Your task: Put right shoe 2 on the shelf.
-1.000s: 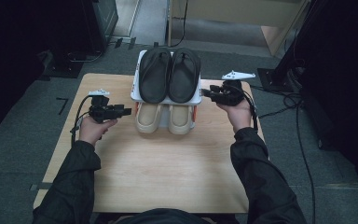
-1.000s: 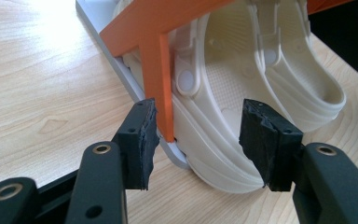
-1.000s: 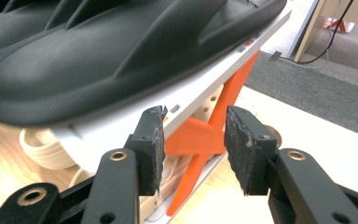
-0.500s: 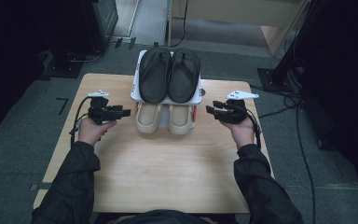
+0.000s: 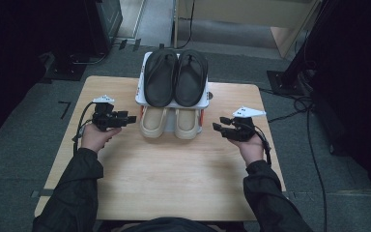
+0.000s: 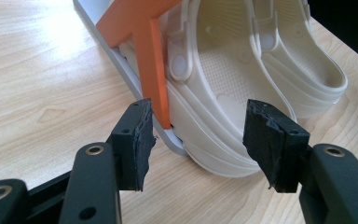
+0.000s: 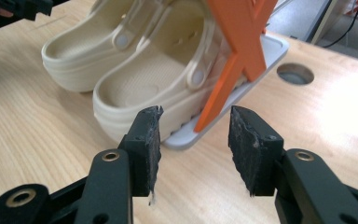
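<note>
Fingers of both the left gripper point(image 5: 131, 118) and the right gripper point(image 5: 216, 126) stand spread with nothing between them, having just been opening, flanking the 2 beige clogs point(image 5: 170, 122) under the rack point(image 5: 140, 99) at the tabletop's point(image 5: 174, 179) far edge.

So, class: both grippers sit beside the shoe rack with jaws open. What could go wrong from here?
1. The left gripper faces the rack's orange brace as much as the cream clogs; closing might pinch the brace.
2. Dragging a clog out could shift the light rack and tip the black sandals above.
3. The right gripper might also catch the frame.
</note>
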